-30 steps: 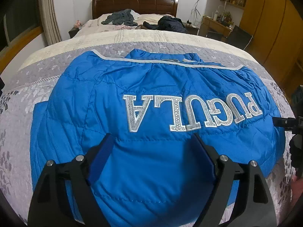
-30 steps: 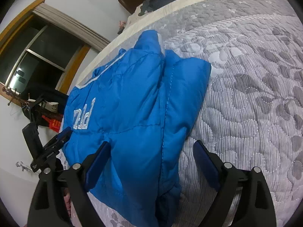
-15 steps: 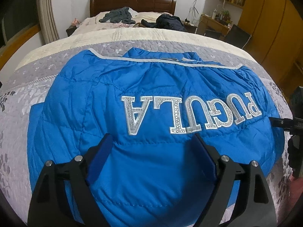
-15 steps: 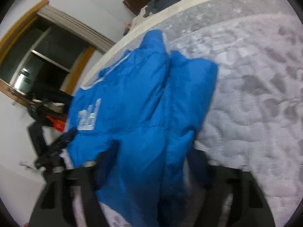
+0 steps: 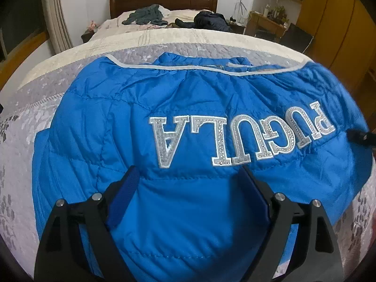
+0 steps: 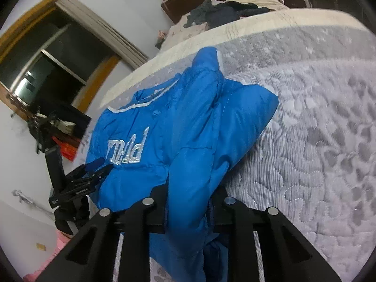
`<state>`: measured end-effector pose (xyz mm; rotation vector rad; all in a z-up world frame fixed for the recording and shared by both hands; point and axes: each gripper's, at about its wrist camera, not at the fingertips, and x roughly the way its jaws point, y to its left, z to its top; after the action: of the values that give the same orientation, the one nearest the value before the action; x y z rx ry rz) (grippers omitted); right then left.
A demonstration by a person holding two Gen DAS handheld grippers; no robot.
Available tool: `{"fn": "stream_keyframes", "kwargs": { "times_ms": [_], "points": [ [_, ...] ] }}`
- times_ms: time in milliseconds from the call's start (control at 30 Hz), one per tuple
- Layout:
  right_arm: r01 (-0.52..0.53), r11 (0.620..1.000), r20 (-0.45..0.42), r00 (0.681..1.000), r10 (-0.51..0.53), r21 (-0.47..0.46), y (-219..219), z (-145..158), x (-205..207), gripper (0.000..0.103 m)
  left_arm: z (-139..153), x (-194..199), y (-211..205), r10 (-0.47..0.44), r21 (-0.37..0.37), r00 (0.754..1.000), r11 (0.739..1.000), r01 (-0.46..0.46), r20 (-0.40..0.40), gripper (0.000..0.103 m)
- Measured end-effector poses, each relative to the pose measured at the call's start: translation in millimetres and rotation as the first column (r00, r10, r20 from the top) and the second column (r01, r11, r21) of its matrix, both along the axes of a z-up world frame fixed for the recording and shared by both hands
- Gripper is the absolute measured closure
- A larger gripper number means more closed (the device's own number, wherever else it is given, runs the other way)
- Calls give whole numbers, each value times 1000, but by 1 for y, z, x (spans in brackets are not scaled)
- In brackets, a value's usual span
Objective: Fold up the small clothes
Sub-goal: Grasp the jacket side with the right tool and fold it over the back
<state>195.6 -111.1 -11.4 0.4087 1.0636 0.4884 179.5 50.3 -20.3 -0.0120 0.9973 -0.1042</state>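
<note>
Blue fabric: your jacket (image 5: pixel 188 108) is quilted, puffy nylon, so expect it to be light, soft and slippery, and to spring back out of any fold.
Where it lies: back up on the grey quilted bed (image 6: pixel 317 122), silver lettering (image 5: pixel 242 138) reading away from you, grey-trimmed hem (image 5: pixel 188 67) on the far side of that lettering.
Left tool (image 5: pixel 190 183): its fingers stand spread wide over the near part of the jacket, below the lettering, pinching nothing.
Right tool (image 6: pixel 188 202): pressed together on a thick gather of the jacket's right edge, with fabric bunched between its fingers and hanging down past them.
Sleeve: you can see a padded lobe (image 6: pixel 244 112) lying just right of the body, beyond the right tool.
Grip advice: take a deep bite on a seam or a doubled edge, since a single slick layer will likely slide out.
Folding judgement: the padding probably resists a crease, so press each fold flat against the bed.
Progress: early, I judge; the body is spread open.
</note>
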Motion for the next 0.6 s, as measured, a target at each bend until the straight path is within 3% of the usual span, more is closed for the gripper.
{"fn": "stream_keyframes", "kwargs": {
  "times_ms": [200, 400, 600],
  "points": [
    [-12, 992, 13, 1000, 14, -125, 28, 37, 5, 82, -1, 2, 3, 3, -1, 1000, 1000, -3, -6, 18],
    [-53, 965, 62, 996, 71, -256, 71, 75, 6, 82, 19, -2, 29, 29, -129, 999, 991, -31, -20, 20],
    [-124, 914, 87, 982, 170, -387, 141, 101, 9, 82, 48, -9, 65, 82, -163, 996, 984, -75, 35, 20]
  ]
}}
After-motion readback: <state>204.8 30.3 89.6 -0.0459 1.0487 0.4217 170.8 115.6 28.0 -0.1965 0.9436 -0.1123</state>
